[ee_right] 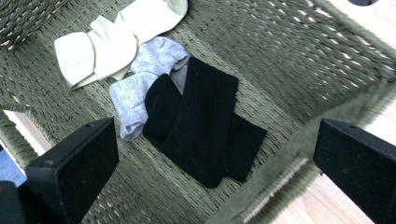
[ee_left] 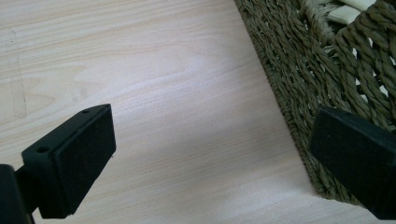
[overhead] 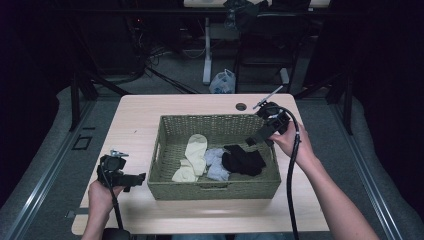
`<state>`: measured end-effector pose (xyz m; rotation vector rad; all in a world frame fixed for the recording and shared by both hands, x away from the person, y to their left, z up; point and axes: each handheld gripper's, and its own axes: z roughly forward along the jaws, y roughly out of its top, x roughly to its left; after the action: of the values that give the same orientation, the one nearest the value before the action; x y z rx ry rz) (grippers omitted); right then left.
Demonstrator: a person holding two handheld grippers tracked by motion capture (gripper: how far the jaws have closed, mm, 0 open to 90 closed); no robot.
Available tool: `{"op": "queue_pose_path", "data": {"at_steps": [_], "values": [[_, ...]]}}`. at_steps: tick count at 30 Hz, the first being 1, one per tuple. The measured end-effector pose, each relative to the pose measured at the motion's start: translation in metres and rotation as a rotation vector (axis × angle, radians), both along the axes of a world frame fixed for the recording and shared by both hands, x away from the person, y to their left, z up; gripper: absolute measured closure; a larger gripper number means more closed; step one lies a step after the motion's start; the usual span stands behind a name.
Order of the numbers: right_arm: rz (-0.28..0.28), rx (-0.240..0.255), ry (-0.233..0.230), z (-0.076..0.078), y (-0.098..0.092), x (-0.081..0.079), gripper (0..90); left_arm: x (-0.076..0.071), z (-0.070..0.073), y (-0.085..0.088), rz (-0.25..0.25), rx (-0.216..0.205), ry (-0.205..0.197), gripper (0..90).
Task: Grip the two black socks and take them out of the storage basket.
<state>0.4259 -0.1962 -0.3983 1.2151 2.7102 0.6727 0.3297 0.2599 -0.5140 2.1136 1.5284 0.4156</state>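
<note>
Basket (overhead: 215,190) mid-worktop (overhead: 140,110): black socks (ee_right: 201,121) | right hand-held gripper (overhead: 253,140) wide, over right rim | left hand-held gripper (overhead: 141,178) wide, empty

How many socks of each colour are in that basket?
Cream socks: 2
Grey socks: 2
Black socks: 2
Total: 6 socks, as far as the overlaps show, all lying in the woven basket.

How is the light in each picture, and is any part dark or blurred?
High view: the table is lit, the room around it nearly black. Left gripper view: a pale glare patch on the wood, the near fingers soft. Right gripper view: the black socks are sharp, the basket rim in front blurred.
</note>
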Motion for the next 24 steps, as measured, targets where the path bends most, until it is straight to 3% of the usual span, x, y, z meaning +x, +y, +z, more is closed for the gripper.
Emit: {"op": "queue_pose_path", "data": {"at_steps": [14, 24], "values": [[0.033, -0.049, 0.086, -0.035, 0.032, 0.010, 0.0, 0.000, 0.000, 0.000, -0.002, -0.002, 0.002, 1.0], [0.048, -0.128, 0.157, -0.069, 0.053, 0.011, 2.7, 0.000, 0.000, 0.000, -0.002, -0.001, 0.000, 1.0]]}}
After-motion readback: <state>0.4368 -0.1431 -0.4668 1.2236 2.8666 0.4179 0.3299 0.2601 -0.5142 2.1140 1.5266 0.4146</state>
